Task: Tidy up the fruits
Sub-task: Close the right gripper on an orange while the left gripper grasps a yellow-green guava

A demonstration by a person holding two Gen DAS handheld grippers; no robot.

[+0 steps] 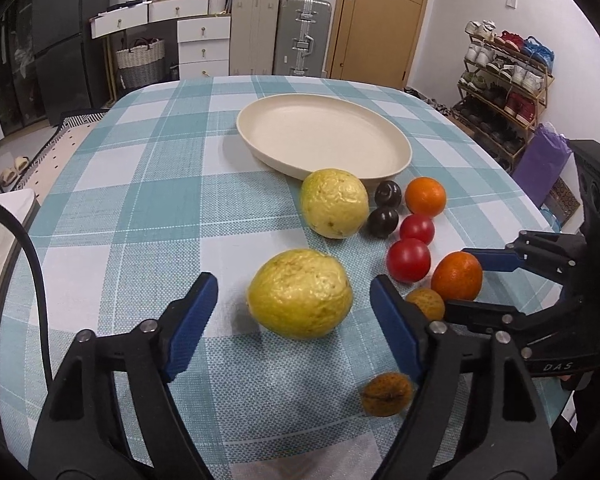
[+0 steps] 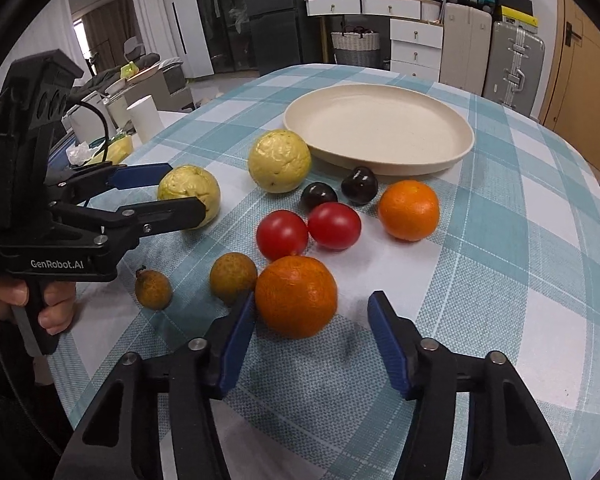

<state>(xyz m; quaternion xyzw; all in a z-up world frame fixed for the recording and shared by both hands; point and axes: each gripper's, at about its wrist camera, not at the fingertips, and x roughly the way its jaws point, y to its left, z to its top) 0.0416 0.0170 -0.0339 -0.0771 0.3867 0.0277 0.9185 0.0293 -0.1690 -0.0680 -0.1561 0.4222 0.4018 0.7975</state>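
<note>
A cream plate (image 1: pixel 396 160) sits at mid-table. In front of it lie two yellow guavas, two dark plums (image 1: pixel 388 194), two red tomatoes (image 1: pixel 409 259), two oranges and two small brown fruits (image 1: pixel 386 394). My left gripper (image 1: pixel 294 282) is open, straddling the near guava (image 1: pixel 300 294) with a gap at each blue pad; the right wrist view shows the same left gripper (image 2: pixel 185 186) around that guava (image 2: pixel 188 192). My right gripper (image 2: pixel 314 299) is open around the near orange (image 2: pixel 296 296): the left pad is at its skin, the right pad stands off.
The second guava (image 2: pixel 279 160) and the far orange (image 2: pixel 409 210) lie close to the plate (image 2: pixel 380 128). The checked tablecloth (image 1: pixel 140 200) covers a round table. Suitcases, drawers, a door and a shoe rack (image 1: pixel 504 80) stand beyond. A hand (image 2: pixel 48 300) holds the left gripper's handle.
</note>
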